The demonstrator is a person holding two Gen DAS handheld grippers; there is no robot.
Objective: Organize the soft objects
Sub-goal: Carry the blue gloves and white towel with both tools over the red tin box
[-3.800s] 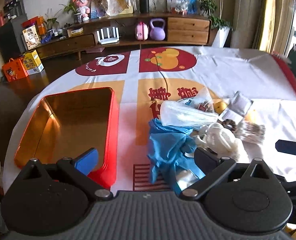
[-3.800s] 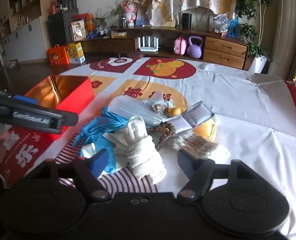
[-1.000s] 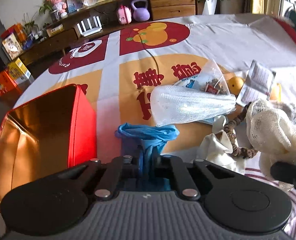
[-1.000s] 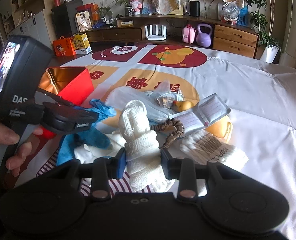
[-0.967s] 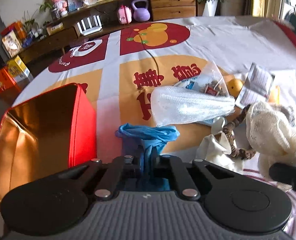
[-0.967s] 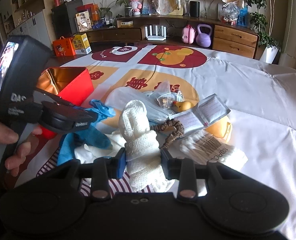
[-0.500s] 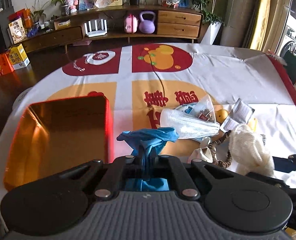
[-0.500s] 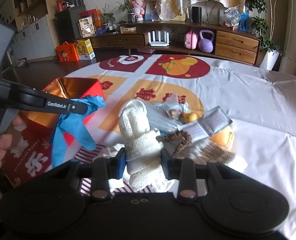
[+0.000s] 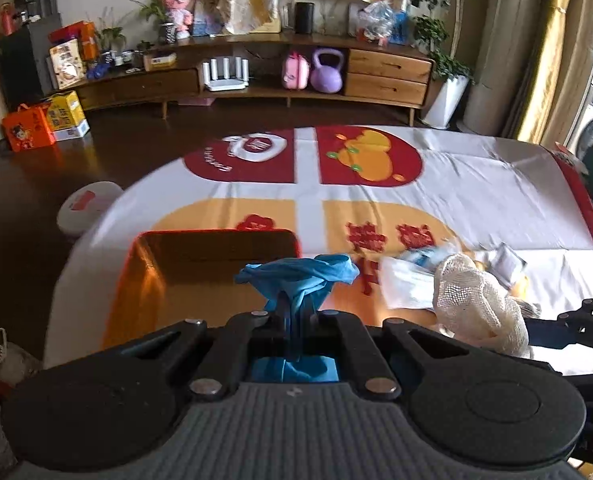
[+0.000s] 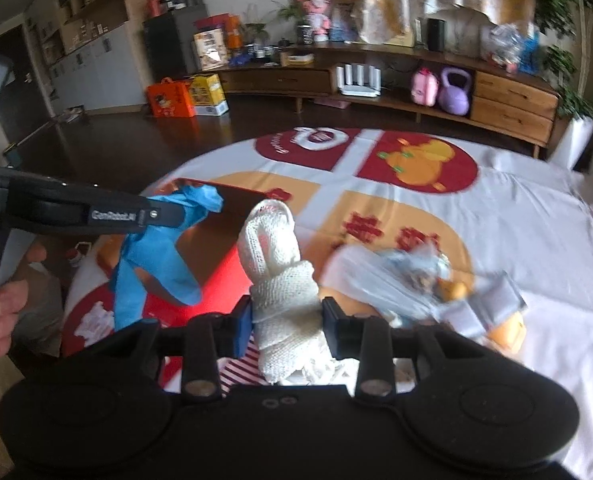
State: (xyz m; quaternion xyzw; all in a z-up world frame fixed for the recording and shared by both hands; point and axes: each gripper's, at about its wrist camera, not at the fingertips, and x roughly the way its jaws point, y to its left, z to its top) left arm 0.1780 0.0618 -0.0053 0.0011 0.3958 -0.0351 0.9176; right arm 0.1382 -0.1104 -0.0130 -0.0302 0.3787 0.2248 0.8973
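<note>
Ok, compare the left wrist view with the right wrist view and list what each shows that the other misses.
Only the left wrist view shows the red box's open gold interior from above. Only the right wrist view shows the person's hand and the blue glove's fingers dangling below the left gripper. Both show the glove pinched, the white mesh cloth clamped in the right gripper, and the patterned tablecloth.
</note>
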